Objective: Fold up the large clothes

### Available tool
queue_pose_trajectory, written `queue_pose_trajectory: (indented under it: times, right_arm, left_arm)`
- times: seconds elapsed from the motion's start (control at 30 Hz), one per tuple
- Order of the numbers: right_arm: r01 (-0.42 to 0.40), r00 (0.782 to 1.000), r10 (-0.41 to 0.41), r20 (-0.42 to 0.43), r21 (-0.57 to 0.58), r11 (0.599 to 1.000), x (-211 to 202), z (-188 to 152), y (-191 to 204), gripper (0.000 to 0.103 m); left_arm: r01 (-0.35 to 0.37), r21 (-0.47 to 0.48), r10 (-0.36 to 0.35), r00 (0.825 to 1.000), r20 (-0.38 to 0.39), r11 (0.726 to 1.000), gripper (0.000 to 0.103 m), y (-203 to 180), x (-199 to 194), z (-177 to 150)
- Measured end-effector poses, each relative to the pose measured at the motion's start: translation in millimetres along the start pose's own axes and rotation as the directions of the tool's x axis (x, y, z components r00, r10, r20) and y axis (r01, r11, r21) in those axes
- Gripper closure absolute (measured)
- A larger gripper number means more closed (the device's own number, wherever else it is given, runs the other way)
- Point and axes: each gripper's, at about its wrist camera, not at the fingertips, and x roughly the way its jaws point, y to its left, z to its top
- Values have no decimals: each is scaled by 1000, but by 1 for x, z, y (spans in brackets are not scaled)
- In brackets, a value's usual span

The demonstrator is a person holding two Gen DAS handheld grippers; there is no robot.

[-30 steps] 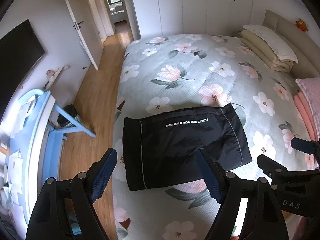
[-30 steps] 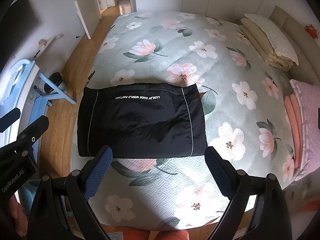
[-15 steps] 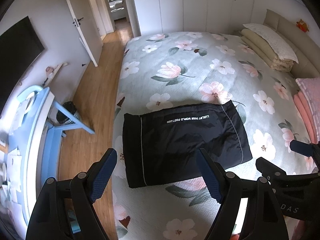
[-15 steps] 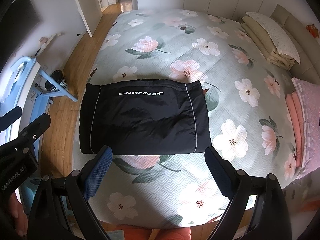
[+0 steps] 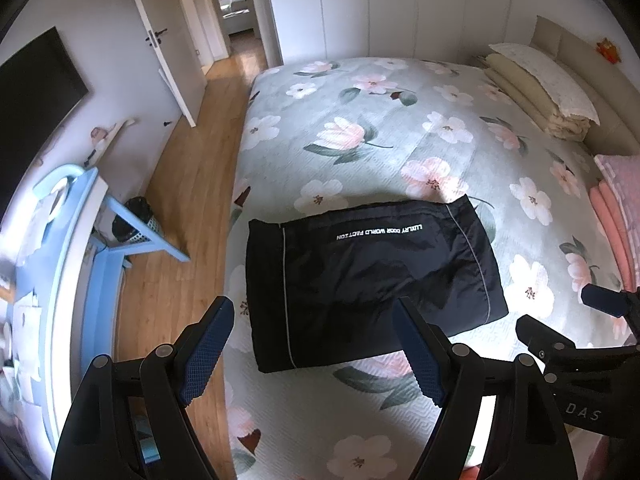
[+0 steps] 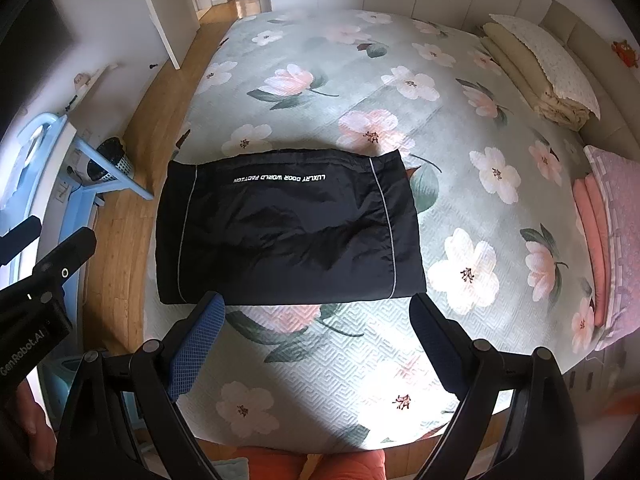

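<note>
A black garment (image 5: 368, 280) lies folded into a flat rectangle near the front left of the floral bed (image 5: 380, 140); it has white lettering and thin pale piping. It also shows in the right wrist view (image 6: 288, 228). My left gripper (image 5: 312, 348) is open and empty, held above the garment's near edge. My right gripper (image 6: 320, 344) is open and empty, just in front of the garment's near edge. The right gripper shows at the right edge of the left wrist view (image 5: 576, 344), and the left gripper at the left edge of the right wrist view (image 6: 44, 280).
Stacked cream pillows (image 5: 536, 84) and folded pink bedding (image 5: 616, 208) lie along the bed's right side. A blue desk (image 5: 72, 264) and a dark bin (image 5: 132, 228) stand left on the wood floor (image 5: 188, 160). White wardrobes (image 5: 400, 4) and an open door (image 5: 164, 40) are behind.
Both grippers have drawn back and up a little from the bed, so the garment looks slightly farther. The garment has not moved. Both grippers stay open.
</note>
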Motion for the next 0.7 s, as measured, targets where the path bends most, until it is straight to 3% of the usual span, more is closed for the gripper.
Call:
queue_pose_trajectory:
  times: [0.7]
  right_arm:
    - [-3, 1000, 3, -20, -9, 1000, 9, 1, 2, 9]
  left_arm:
    - [4, -23, -4, 1000, 8, 1000, 21, 12, 12, -1]
